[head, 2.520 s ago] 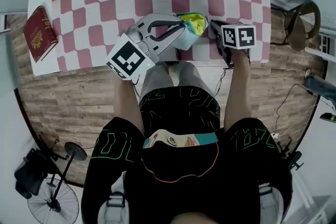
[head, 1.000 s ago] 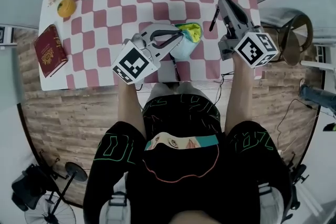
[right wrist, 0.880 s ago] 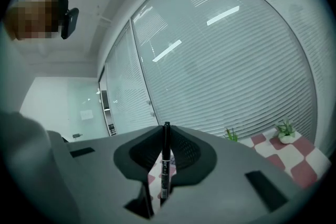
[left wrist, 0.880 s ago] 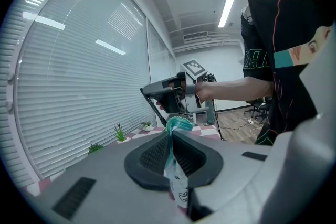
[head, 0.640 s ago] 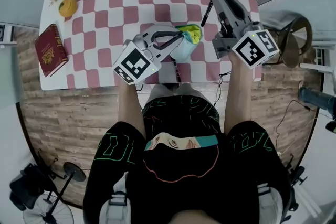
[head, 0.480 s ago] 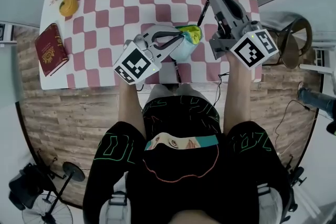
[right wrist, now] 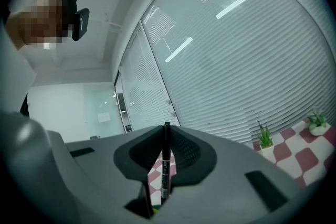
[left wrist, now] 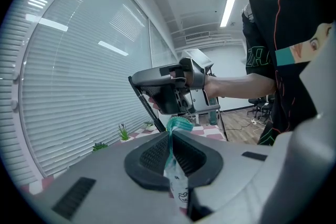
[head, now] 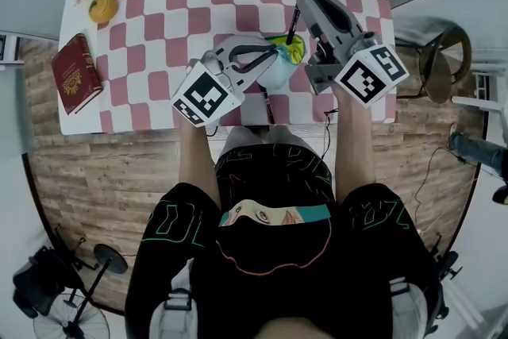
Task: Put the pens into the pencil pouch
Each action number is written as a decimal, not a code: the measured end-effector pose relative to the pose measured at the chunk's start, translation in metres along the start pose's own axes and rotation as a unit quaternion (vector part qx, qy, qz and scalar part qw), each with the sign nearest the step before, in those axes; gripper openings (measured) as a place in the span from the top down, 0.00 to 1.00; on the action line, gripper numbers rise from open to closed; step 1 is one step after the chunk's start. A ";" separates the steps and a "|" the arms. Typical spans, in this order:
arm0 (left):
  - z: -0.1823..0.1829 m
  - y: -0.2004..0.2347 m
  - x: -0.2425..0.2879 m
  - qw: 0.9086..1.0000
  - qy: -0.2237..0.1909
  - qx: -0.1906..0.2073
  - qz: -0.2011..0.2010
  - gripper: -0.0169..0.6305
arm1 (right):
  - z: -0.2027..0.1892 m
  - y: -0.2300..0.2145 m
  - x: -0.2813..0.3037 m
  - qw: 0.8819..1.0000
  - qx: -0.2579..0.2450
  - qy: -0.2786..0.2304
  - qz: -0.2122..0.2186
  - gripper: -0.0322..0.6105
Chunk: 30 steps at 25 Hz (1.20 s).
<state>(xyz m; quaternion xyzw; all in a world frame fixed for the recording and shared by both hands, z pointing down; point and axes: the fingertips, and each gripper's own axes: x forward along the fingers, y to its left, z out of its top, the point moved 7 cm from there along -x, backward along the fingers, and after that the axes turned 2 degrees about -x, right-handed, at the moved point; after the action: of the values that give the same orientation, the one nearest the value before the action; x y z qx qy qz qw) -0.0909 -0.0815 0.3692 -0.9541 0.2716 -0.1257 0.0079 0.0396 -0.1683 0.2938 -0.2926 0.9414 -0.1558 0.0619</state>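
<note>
Slim black pen [head: 291, 25] near soft, crumpled pouch [head: 279, 69].

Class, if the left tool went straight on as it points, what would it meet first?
Past its gripped pale-blue fabric pouch, probably the grey right tool holding a black pen; depth unclear.

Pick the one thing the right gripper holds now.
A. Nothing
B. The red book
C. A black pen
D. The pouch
C: in the right gripper view, the right gripper has its jaws shut on a thin black pen that stands upright between them. The pouch is clamped in the left gripper instead.
</note>
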 end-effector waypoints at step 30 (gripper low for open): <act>-0.004 0.022 -0.034 0.994 -0.028 -0.008 0.104 0.95 | -0.070 0.012 0.007 0.984 -0.056 0.166 0.017 0.87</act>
<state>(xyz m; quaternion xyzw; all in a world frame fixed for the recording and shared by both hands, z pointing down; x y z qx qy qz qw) -0.1311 -0.0830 0.3637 -0.9237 0.3704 -0.0957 0.0207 0.0126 -0.1452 0.3555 -0.2494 0.9508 -0.1482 -0.1088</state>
